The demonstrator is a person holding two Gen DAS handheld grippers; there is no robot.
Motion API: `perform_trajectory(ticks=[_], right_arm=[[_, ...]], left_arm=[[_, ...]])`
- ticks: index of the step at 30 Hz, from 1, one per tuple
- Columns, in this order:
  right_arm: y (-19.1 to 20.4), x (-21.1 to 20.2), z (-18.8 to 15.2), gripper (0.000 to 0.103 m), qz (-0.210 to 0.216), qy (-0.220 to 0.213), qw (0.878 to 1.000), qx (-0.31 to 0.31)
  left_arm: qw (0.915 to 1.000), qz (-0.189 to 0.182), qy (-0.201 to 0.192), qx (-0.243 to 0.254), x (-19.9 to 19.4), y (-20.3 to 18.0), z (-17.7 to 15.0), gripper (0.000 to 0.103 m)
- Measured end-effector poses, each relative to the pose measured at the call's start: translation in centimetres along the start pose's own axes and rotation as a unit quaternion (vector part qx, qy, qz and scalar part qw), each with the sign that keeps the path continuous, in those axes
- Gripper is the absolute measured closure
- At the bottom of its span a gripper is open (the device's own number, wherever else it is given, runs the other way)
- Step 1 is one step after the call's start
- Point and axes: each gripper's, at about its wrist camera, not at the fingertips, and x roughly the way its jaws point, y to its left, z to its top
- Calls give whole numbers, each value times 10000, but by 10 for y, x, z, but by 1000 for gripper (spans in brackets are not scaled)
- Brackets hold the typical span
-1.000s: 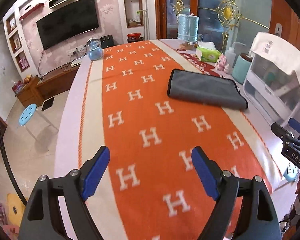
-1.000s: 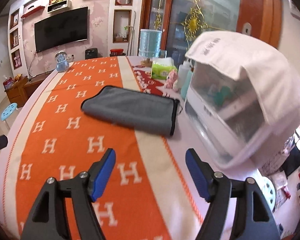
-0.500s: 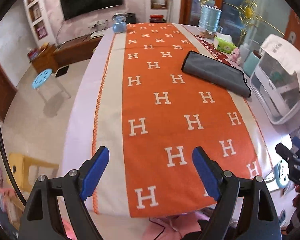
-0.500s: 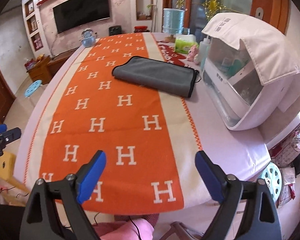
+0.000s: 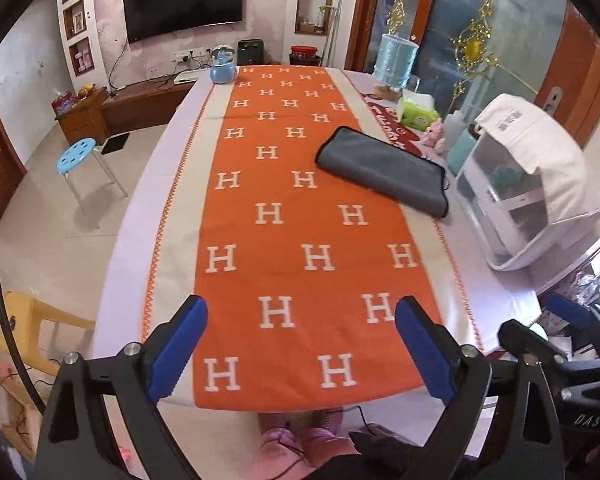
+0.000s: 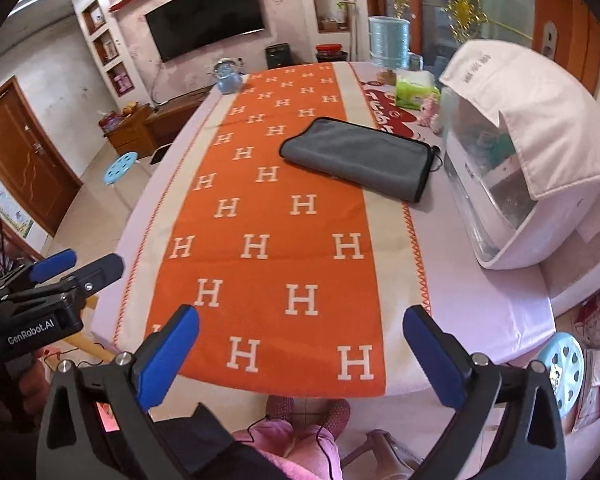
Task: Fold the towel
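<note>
Nearest, left hand-held gripper (image 5: 300, 352) and right hand-held gripper (image 6: 300, 360), both with blue pads spread wide and nothing between them, held above the near edge of the surface (image 6: 480, 320) and well apart from the work. Below, pink slippers (image 6: 300, 432) on the floor. Further on, long orange runner cloth with white H letters (image 5: 300, 220), lying flat and bare over the near half. Beyond it, on the right side of the runner, dark grey rectangular towel with black trim (image 5: 380, 168), already doubled into a flat packet, one short end reaching over the orange zigzag border. Just beside that end, white plastic cabinet with a white cloth cover (image 6: 520, 140); behind, green tissue pack (image 5: 418, 110) and pale blue water jug (image 5: 398, 60). Probably finished or nearly so; perhaps one more fold possible. Risks, as a judgement: pinching the runner together with the towel and dragging it; knocking the cabinet with the right pad when reaching for the right end; layers slipping apart if only the top one is caught. Much free room on the left and near side, little on the right and far side.
</note>
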Motion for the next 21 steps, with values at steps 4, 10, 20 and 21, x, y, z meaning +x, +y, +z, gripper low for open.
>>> perform_trajectory(ticks=[4, 10, 20, 21], right_arm=[[9, -8, -3, 1, 26, -79, 9998, -191], [6, -13, -5, 0, -117, -197, 9997, -25], [14, -11, -7, 0, -43, -334, 9994, -116], [14, -11, -7, 0, -38, -349, 9993, -108]], left_arm=[[9999, 106, -94, -76, -9, -4, -5, 1], [9980, 425, -430, -203, -23, -5, -10, 1], [9925, 923, -722, -340, -34, 4, -14, 1], [9922, 946, -743, -319, -35, 4, -13, 1]])
